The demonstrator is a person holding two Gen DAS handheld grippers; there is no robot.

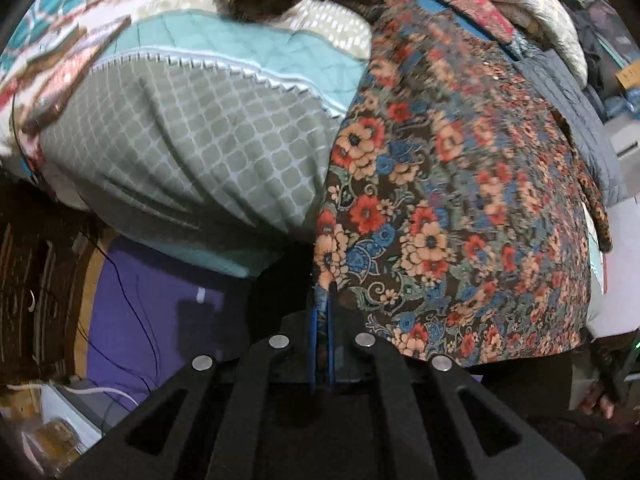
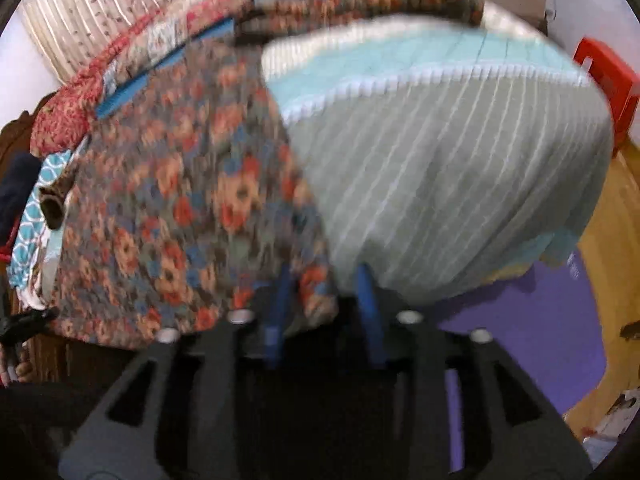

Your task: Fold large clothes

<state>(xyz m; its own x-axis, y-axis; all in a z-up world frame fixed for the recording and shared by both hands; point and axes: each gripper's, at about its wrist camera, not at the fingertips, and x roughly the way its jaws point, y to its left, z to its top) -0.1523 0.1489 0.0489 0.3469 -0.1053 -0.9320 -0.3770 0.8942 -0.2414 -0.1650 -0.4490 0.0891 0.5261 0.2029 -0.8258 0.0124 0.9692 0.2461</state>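
A large floral garment (image 1: pixel 460 208), dark with orange, red and blue flowers, lies spread over the bed. My left gripper (image 1: pixel 322 300) is shut on its lower left corner, the blue fingers (image 1: pixel 314 320) pressed together on the hem. In the right wrist view, which is blurred, the same garment (image 2: pixel 172 208) covers the left half. My right gripper (image 2: pixel 326 280) has its blue fingers (image 2: pixel 280 300) apart, with the garment's lower right corner hanging between them.
The bed is covered by a grey-green and aqua quilt (image 1: pixel 192 148), also in the right wrist view (image 2: pixel 440 168). Pillows and folded bedding (image 2: pixel 100 16) are piled at the far end. A purple mat (image 1: pixel 160 312) lies on the wooden floor; a red box (image 2: pixel 608 80) stands at right.
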